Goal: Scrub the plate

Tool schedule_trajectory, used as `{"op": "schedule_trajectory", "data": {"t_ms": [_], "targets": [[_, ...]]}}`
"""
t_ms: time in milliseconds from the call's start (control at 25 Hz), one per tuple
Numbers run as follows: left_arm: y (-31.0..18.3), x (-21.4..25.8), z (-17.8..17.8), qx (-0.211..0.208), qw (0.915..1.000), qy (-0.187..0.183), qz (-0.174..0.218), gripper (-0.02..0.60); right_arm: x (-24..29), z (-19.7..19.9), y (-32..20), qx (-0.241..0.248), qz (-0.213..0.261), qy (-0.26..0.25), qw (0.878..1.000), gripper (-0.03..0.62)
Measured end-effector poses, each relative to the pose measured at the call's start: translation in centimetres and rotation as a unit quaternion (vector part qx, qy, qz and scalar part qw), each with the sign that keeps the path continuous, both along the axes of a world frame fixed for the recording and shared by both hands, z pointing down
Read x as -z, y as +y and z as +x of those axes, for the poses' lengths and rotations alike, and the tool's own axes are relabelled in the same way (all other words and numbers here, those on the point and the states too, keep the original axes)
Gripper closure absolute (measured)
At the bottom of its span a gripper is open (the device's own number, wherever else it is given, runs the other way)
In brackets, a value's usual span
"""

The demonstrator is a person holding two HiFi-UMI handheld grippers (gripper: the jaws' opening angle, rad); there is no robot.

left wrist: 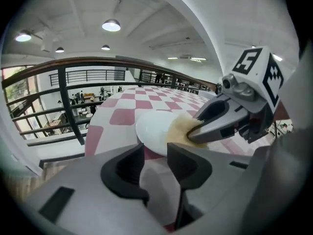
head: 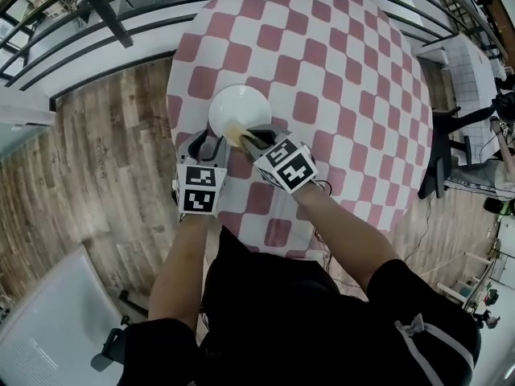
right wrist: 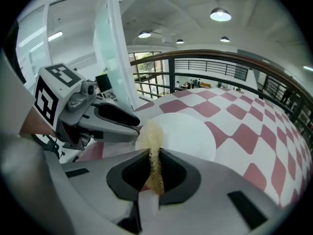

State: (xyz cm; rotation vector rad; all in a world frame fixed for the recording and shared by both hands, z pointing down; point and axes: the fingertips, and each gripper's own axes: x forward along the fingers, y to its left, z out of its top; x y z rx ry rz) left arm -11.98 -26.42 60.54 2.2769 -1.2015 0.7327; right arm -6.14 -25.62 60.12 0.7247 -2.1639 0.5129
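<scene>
A white plate [head: 240, 107] lies on the red-and-white checked table [head: 338, 79], near its front-left edge. My right gripper [head: 251, 137] is shut on a thin yellow sponge [head: 238, 133], whose free end rests on the plate's near rim. In the right gripper view the sponge [right wrist: 154, 143] stands pinched edge-on between the jaws of the right gripper [right wrist: 155, 155], with the plate [right wrist: 188, 133] just beyond. My left gripper [head: 211, 145] is open beside the plate's near-left edge. In the left gripper view the plate [left wrist: 152, 126] sits just past the left gripper [left wrist: 156, 155], with nothing pressed between its pads.
The round table's edge [head: 173, 111] runs close to the left of the plate, with wooden floor [head: 105, 159] below it. A dark railing [left wrist: 63, 106] stands beyond the table. A chair [head: 438, 151] is at the table's right side.
</scene>
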Motion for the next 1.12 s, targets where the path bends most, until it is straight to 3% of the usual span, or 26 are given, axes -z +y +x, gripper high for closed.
{"op": "schedule_trajectory", "data": {"t_ms": [240, 560, 960, 1040, 1120], "targets": [[-0.4, -1.0, 0.4, -0.012, 0.9993, -0.034, -0.012, 0.433, -0.8, 0.1, 0.2, 0.062, -0.001, 0.051, 0.997, 0.551], [-0.7, -1.2, 0.4, -0.009, 0.9989, -0.043, -0.016, 0.433, -0.8, 1.9, -0.2, 0.087, 0.01, 0.072, 0.994, 0.551], [-1.0, -0.6, 0.5, -0.004, 0.9994, -0.035, -0.006, 0.433, -0.6, 6.9, -5.6, 0.058, 0.051, 0.132, 0.988, 0.551], [-0.9, -0.7, 0.5, 0.0, 0.9996, -0.029, -0.008, 0.433, 0.1, 8.0, -7.5, 0.033, 0.075, 0.16, 0.984, 0.551], [-0.8, -0.8, 0.6, 0.001, 0.9998, -0.019, -0.012, 0.434, 1.8, 8.2, -8.9, -0.003, 0.099, 0.141, 0.985, 0.551]]}}
